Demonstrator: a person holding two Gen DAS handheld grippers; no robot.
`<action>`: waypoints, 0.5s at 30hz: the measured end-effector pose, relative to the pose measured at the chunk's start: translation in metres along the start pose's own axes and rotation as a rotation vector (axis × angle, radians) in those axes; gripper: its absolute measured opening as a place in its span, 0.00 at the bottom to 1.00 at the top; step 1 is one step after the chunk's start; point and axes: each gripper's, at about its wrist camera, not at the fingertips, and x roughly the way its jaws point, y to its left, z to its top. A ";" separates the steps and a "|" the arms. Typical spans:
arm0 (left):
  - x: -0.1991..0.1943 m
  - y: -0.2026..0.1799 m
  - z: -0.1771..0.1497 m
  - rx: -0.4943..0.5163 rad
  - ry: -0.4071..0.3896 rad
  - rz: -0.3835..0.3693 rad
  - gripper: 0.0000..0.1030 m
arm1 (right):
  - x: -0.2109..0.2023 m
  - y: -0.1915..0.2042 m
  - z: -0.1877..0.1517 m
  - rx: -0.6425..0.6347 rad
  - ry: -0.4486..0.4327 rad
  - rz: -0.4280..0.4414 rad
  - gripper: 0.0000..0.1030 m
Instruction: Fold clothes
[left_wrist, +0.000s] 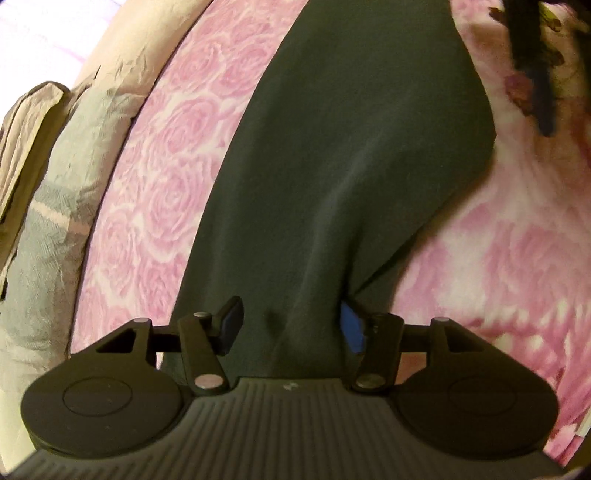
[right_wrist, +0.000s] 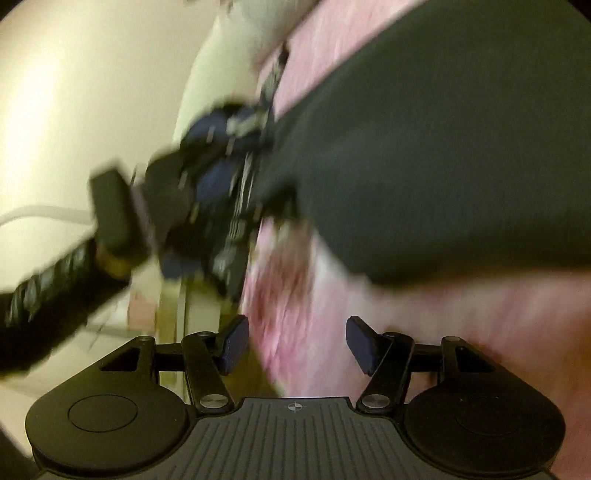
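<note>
Fabric of a dark garment (left_wrist: 332, 177) lies stretched over the pink rose-print bed cover (left_wrist: 155, 155), its near end between the spread fingers of the left tongs (left_wrist: 291, 328); whether they pinch it I cannot tell. The right tongs (right_wrist: 295, 345) stand open and empty. In the blurred right view the other tool is hard to make out
</note>
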 end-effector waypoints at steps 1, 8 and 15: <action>-0.001 0.002 -0.001 -0.013 0.000 -0.006 0.53 | -0.001 0.005 -0.005 -0.021 -0.001 -0.035 0.60; -0.032 0.006 -0.018 -0.039 -0.033 -0.023 0.51 | -0.018 0.018 -0.014 -0.089 -0.270 -0.187 0.60; -0.035 -0.007 -0.045 0.041 0.012 -0.015 0.51 | 0.017 -0.009 0.013 -0.002 -0.363 -0.058 0.66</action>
